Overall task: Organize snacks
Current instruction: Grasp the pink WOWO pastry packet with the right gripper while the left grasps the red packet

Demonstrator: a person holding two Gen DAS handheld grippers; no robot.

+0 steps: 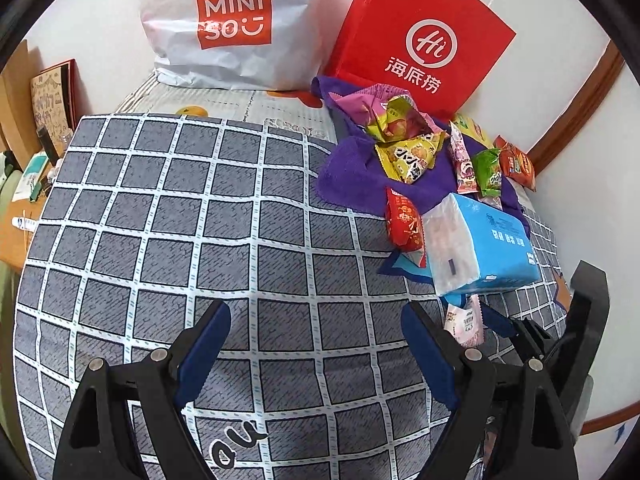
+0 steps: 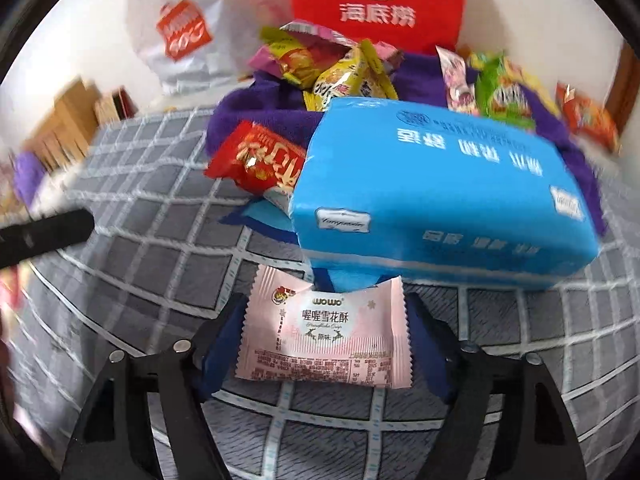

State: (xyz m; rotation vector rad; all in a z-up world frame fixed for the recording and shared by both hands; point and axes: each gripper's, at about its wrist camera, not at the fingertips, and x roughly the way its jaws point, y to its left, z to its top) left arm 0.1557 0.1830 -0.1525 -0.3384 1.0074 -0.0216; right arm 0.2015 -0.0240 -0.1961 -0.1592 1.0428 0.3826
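A pink snack packet (image 2: 326, 336) sits crosswise between the blue pads of my right gripper (image 2: 326, 308), which is shut on its two side edges just above the bedspread. The same pink packet (image 1: 464, 320) shows low on the right in the left wrist view. Right behind it lies a blue tissue pack (image 2: 440, 192). Beyond that, a red snack packet (image 2: 260, 160) and several yellow, green and orange snack packets (image 1: 412, 140) lie on a purple cloth (image 1: 352, 176). My left gripper (image 1: 316, 312) is open and empty over the bare checked bedspread (image 1: 200, 220).
A red paper bag (image 1: 420, 40) and a white shopping bag (image 1: 232, 24) lean on the wall at the back. A wooden side table (image 1: 20, 200) with small items stands off the bed's left edge. A wall with a wooden rail (image 1: 580, 112) runs along the right.
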